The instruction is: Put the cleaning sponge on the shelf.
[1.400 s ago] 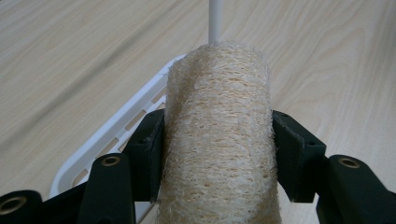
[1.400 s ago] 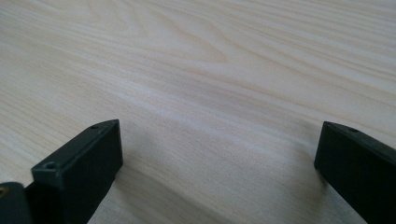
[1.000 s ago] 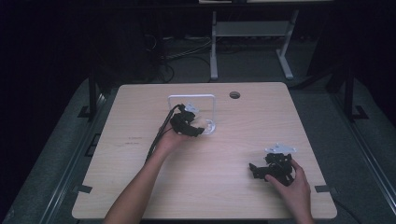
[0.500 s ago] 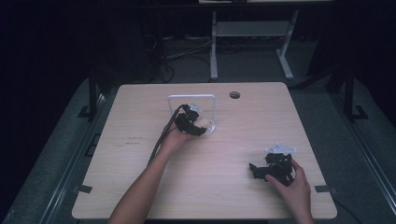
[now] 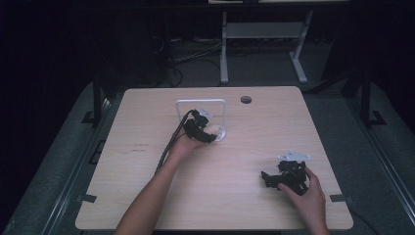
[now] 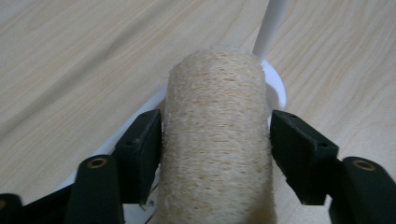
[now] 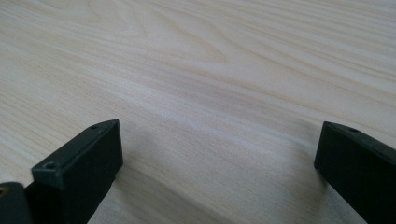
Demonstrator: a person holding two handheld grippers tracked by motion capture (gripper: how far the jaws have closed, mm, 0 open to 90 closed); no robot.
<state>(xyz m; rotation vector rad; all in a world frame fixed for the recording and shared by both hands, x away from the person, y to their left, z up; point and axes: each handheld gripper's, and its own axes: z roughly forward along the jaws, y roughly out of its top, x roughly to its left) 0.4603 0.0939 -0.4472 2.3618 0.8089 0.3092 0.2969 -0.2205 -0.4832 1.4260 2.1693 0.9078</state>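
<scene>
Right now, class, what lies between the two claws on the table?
Bare wood: in the high view, only tabletop lies between the left claw, at the loofah roll, and the right claw.

Your tan loofah roll [image 6: 217,140] lies lengthwise on the white rack [image 5: 219,105]'s round foot, toward the table [image 5: 147,205]'s far edge, left of centre.

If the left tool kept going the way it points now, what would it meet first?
The left tool already has the loofah roll between its jaws, which have just been opening; pushing on, it would likely meet the white stand just beyond.
</scene>
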